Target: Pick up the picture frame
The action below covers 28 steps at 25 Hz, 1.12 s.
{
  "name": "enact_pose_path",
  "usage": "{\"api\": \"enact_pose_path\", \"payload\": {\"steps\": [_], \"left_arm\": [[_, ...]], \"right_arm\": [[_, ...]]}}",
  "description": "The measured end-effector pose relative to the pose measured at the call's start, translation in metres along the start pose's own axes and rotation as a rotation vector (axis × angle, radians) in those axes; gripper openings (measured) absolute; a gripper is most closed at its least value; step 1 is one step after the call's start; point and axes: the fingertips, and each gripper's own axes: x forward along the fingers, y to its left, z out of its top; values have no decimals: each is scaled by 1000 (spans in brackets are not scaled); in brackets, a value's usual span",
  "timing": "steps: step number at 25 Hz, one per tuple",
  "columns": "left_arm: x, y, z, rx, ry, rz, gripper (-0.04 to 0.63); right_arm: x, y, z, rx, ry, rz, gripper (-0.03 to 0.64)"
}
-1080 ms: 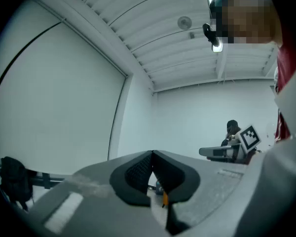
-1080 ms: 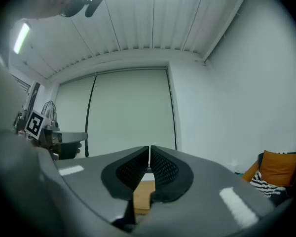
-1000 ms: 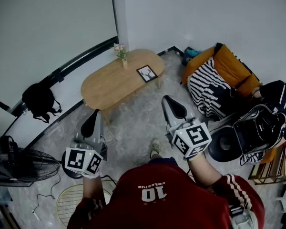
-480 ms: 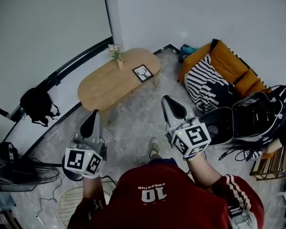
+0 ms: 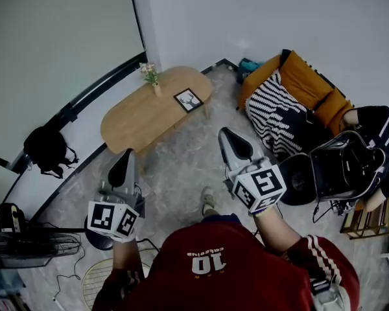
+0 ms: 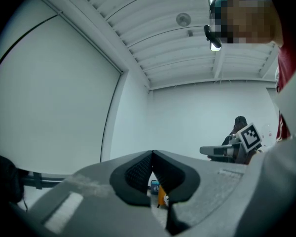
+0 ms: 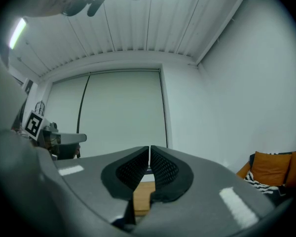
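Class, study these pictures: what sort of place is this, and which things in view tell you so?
Probably a living-room corner, perhaps staged: a low oval wooden table bearing a picture frame and a vase of flowers, with an orange sofa and striped throw near the wall.

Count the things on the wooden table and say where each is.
2. A small flower vase stands at the table's far edge; the picture frame lies flat near its right end.

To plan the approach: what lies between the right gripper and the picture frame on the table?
Head view: only bare floor and the near edge of the table separate the right gripper from the picture frame.
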Motion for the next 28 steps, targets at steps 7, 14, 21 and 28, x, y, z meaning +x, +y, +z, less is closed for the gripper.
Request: {"api": "enact_pose_path", "payload": {"steps": [7, 14, 21, 28], "left_arm": [[8, 8, -1, -9, 1, 3, 3], [30, 18, -5, -18, 8, 3, 3], [48, 32, -8, -13, 18, -7, 3], [116, 39, -11, -3, 42, -15, 3]], "right_arm": [[8, -6, 7, -18, -27, -17, -2], [28, -21, 3, -5, -9, -12, -2], [50, -27, 2, 7, -11, -13, -2], [89, -80, 1, 33, -4, -23, -2]]}}
